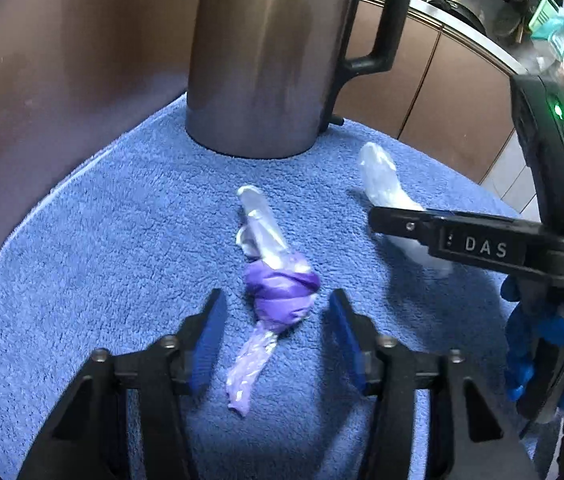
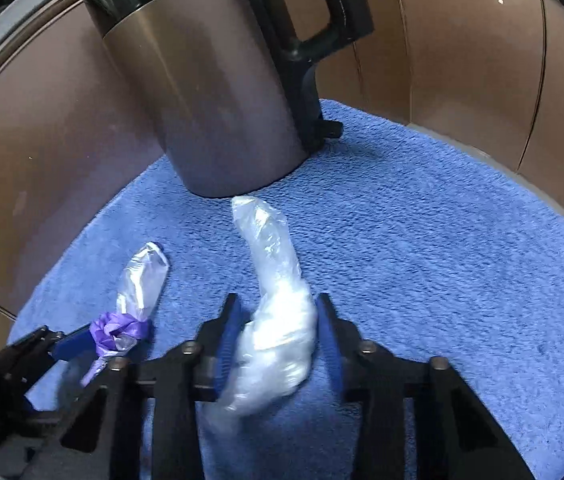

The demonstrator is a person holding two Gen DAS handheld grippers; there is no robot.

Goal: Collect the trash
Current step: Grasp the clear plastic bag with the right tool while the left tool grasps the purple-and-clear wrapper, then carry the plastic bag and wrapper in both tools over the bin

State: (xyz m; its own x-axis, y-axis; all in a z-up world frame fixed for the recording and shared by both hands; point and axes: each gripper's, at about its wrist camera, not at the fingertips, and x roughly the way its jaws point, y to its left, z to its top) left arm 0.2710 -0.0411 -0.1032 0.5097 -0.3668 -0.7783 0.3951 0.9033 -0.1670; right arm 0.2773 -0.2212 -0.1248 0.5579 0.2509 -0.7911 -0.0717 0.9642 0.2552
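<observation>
So on the left side, the left gripper (image 1: 277, 332) sits right over the twisted purple-and-clear plastic wrapper (image 1: 273, 288), spread, with the purple knot in the gap and daylight on both sides, so nothing's pinched yet. That wrapper lies near the middle of the fluffy blue towel (image 1: 101, 260) covering the counter. Its long axis runs straight away from the gripper toward the brown metal kettle (image 1: 261, 60) at the far edge, so the pads are already square across the narrow way. Looks to me like it only needs to squeeze.

Moving right, the crumpled clear plastic bag (image 2: 277, 320) lies just beside the purple one, also pointing at the kettle, curving a bit at its far tip. The right gripper (image 2: 277, 336) has it between the pads, and both look like they're touching the bag's fat end, so I'd call that a pinch, maybe a loose one. Each hand is nearest its own piece, no crossing needed.
</observation>
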